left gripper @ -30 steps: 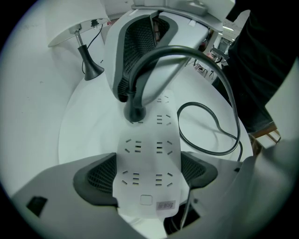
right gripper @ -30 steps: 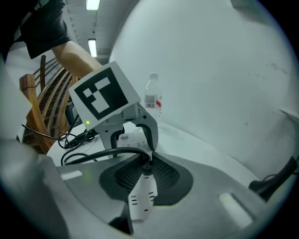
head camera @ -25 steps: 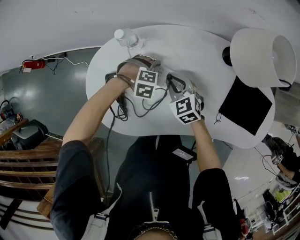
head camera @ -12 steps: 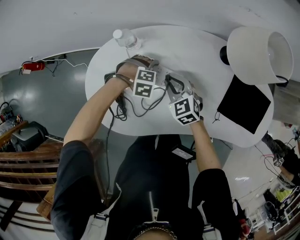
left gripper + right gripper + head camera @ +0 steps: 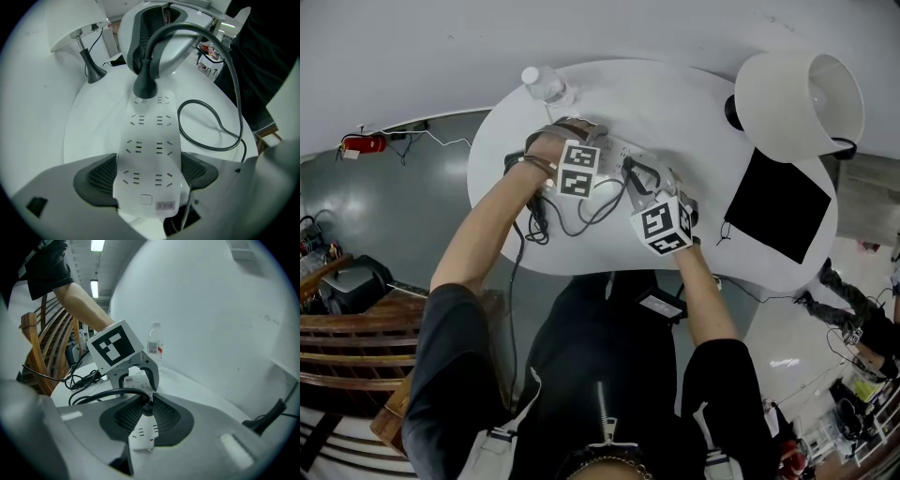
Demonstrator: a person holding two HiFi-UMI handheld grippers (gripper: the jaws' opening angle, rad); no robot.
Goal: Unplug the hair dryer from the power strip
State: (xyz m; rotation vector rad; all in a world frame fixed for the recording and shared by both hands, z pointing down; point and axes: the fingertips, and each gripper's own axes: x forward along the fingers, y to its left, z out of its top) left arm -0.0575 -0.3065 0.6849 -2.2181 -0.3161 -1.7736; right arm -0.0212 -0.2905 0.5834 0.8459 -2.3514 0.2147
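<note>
From the head view I see both grippers meeting over the middle of the white table (image 5: 694, 103). My left gripper (image 5: 591, 161) comes in from the left and my right gripper (image 5: 645, 192) from below, both at the white strip (image 5: 617, 152). A dark cable (image 5: 581, 217) loops on the table just beneath them. A bottle (image 5: 546, 86) stands at the far edge. A lamp (image 5: 797, 98) and a black mat (image 5: 778, 204) sit well off to the right.

In the left gripper view, my jaws are closed narrowly on the strip's near end, one pad against each long side. The strip runs away from me, lying flat on the table. At its far end the black plug (image 5: 144, 86) sits in a socket, with the right gripper's body around and behind it. The cable arcs off to the right and curls back on the table.

In the right gripper view, my jaws are nearly together, pinching the plug between the two pads. The strip's end pokes out below them. The left gripper (image 5: 136, 376) faces me, clamped on the strip's other end, with the bottle behind it.
</note>
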